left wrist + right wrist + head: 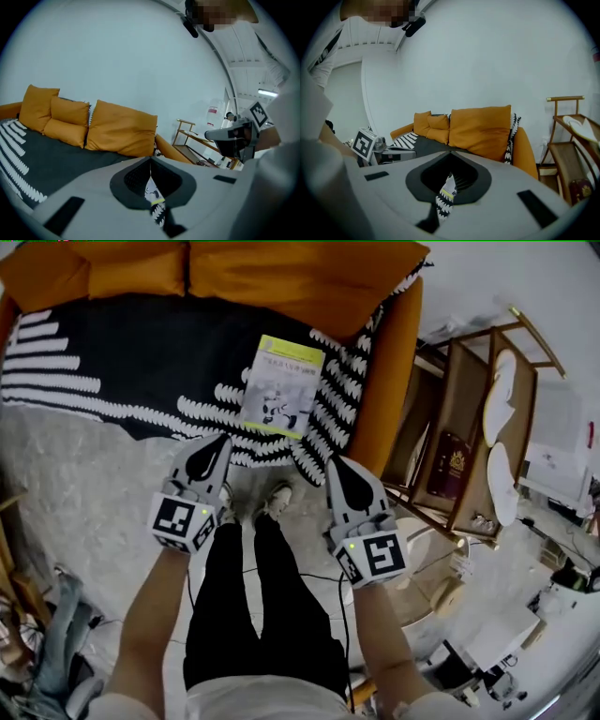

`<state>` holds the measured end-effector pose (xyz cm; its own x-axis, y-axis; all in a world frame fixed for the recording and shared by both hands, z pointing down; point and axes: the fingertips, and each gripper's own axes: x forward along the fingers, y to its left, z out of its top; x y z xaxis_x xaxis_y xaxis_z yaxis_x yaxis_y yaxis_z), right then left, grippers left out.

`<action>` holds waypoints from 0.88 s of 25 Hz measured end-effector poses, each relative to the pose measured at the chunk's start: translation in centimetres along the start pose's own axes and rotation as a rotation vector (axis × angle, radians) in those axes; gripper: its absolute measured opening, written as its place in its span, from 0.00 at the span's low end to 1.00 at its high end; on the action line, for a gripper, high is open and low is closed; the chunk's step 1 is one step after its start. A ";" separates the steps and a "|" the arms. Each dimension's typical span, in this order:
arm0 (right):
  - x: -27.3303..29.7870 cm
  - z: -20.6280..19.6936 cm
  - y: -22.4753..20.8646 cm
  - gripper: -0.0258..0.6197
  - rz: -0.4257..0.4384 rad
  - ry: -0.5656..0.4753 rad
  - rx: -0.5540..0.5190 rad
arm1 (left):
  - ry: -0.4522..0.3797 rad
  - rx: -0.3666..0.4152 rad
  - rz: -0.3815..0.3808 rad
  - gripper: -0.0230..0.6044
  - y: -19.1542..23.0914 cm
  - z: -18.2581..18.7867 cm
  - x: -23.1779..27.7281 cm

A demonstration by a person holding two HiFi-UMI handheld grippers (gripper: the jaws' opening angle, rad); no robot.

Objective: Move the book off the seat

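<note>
Both my claws match. The left gripper (223,439) and the right gripper (331,461) are pale grey shells that taper to a point at the far end, and each has a black teardrop patch (208,461) on top. At the near end each carries a white cube (183,521) with black square markers and a tiny green light (203,513). Otherwise I'm in black trousers (248,615), whitish shoes (277,497) and a white top (253,701).

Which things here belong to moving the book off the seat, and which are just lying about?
Job: book, on the patterned throw over the sofa; left gripper and right gripper, both shut, empty.
Lying about: orange cushions; wooden rack holding white slippers.
</note>
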<state>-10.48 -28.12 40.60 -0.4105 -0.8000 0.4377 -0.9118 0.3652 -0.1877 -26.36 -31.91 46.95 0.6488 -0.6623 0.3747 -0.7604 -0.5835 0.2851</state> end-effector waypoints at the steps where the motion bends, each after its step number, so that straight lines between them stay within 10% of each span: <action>1: 0.3 -1.0 0.0 0.07 0.001 0.013 0.009 | 0.015 -0.017 0.002 0.06 0.4 -1.1 0.6; 22: 4.7 -9.5 -4.0 0.07 0.014 0.103 0.079 | 0.226 -0.168 0.026 0.08 6.5 -14.0 10.8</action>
<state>-8.64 -28.86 51.81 -0.4240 -0.7406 0.5213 -0.9055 0.3345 -0.2613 -24.72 -36.33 65.20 0.6204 -0.5432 0.5657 -0.7830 -0.4697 0.4078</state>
